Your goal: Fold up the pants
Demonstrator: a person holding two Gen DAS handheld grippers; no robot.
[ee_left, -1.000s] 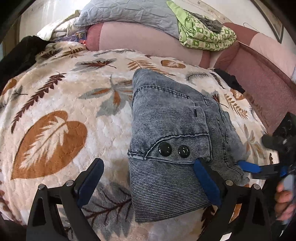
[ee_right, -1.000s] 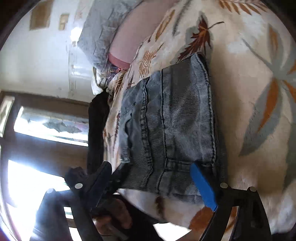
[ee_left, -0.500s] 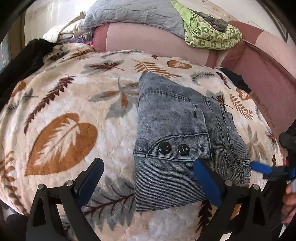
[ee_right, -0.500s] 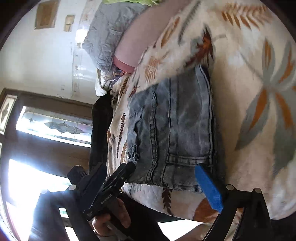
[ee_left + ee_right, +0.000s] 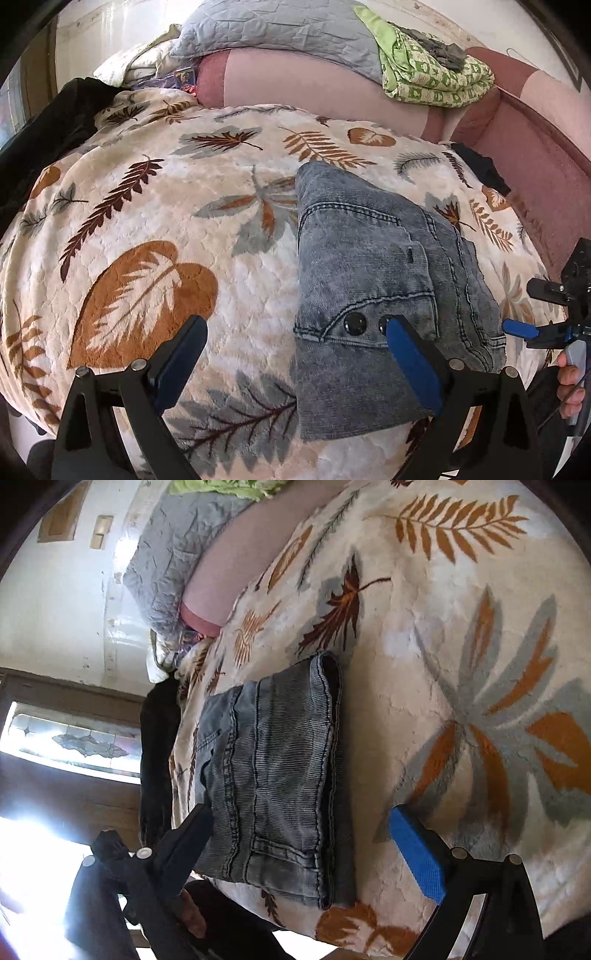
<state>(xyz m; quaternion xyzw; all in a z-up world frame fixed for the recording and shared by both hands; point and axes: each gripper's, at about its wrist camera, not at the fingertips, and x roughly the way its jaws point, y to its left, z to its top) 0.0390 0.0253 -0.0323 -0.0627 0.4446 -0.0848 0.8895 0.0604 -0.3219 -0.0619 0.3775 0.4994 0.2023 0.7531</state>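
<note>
The grey-blue denim pants (image 5: 373, 280) lie folded into a compact rectangle on the leaf-patterned blanket (image 5: 155, 229), two black buttons facing up. My left gripper (image 5: 295, 350) hovers open above their near edge, with its right finger (image 5: 410, 354) over the denim and nothing pinched. In the right wrist view the pants (image 5: 273, 775) lie between and beyond the jaws of my right gripper (image 5: 306, 834), which is open wide and clear of the cloth. The left wrist view shows the right gripper (image 5: 524, 308) off the pants' right edge.
A pink sofa back (image 5: 317, 85) carries a grey quilt (image 5: 273, 33) and a green patterned blanket (image 5: 432, 74). Dark cloth (image 5: 48, 122) drapes the far left. A hand (image 5: 569, 384) holds the right gripper's grip. A bright window (image 5: 74, 738) sits beyond the blanket's edge.
My right gripper has drawn back from the pants' waist edge and its jaws stand wider. The pants lie still. The left gripper has barely shifted.
</note>
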